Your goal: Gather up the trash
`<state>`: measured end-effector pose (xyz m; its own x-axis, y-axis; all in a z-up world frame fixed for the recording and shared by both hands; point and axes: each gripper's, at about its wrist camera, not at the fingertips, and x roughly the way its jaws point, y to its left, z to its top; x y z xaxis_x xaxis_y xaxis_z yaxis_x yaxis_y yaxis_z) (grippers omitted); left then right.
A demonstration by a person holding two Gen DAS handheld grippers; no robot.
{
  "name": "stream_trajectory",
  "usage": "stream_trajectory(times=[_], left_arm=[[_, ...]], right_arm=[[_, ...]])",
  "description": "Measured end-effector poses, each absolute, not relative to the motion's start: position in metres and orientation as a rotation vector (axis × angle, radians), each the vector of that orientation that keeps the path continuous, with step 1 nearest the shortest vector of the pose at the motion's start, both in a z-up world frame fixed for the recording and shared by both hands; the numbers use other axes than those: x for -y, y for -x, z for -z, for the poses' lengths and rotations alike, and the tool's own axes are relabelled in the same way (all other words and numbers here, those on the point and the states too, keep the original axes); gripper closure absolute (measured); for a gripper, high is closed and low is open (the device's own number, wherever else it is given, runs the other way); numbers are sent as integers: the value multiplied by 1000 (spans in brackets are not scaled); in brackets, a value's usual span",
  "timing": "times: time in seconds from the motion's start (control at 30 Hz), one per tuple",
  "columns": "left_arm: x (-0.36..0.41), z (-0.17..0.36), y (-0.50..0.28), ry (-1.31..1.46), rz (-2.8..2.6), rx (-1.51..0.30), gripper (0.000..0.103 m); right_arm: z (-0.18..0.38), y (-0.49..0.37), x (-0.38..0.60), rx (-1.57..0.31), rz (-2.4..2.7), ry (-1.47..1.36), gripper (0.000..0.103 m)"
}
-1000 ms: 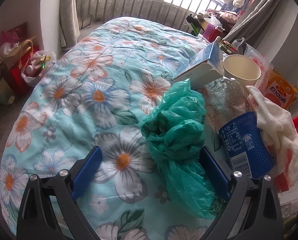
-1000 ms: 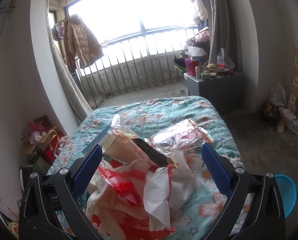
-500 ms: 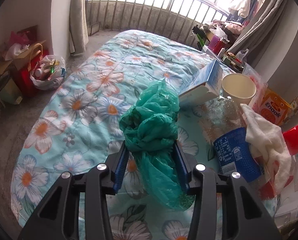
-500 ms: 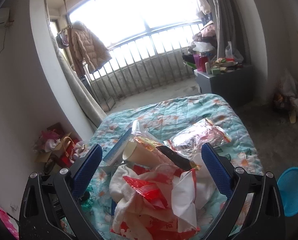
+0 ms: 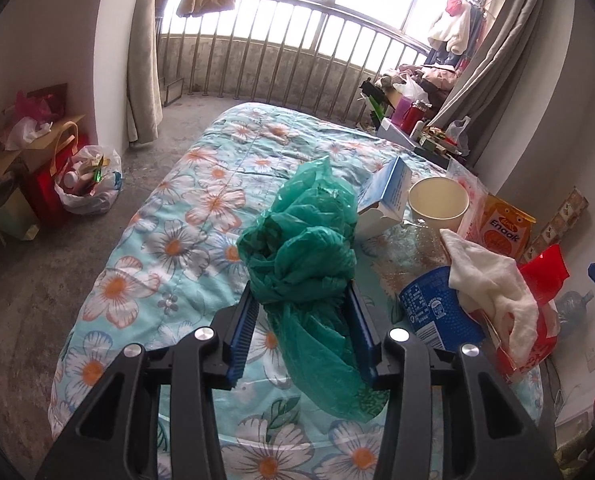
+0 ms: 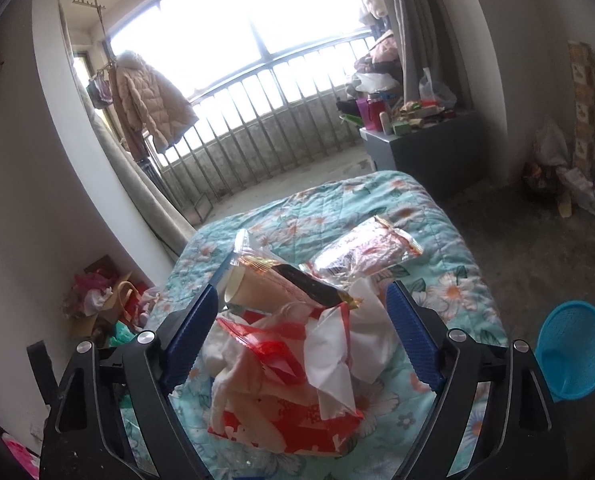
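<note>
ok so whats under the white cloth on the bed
The white cloth drapes over a red wrapper and the blue-labelled bottle. Anything deeper in the pile is covered.

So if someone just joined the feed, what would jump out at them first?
The crumpled green plastic bag, clamped in the left gripper above the floral bedspread. Next, the trash heap on the bed's right side: a paper cup, a blue-labelled bottle and red wrappers, which the open right gripper straddles.

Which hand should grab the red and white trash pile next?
The right gripper: it is open with the red and white trash pile between its fingers. The left gripper is busy, shut on the green plastic bag.
</note>
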<state>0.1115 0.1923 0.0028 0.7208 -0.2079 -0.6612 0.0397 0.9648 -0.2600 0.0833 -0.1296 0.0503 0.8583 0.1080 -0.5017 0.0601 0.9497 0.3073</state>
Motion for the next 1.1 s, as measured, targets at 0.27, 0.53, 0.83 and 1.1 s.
stream_trajectory(times=[0.27,0.53,0.83,1.1], left_arm=[[-183,-35,-123,193,186,-653,61],[-167,-57,-141,166,262,-562,61],[-145,-77,-156,173,369,-489,61],[-128,-81,-173,152,380,-482,61]], right_arm=[[-50,-85,149,-575,19,-316,46],[-47,-67,149,-564,16,-247,66],[-31,-100,196,-640,-56,-473,64],[51,-207,270,-832,-211,-1041,43]])
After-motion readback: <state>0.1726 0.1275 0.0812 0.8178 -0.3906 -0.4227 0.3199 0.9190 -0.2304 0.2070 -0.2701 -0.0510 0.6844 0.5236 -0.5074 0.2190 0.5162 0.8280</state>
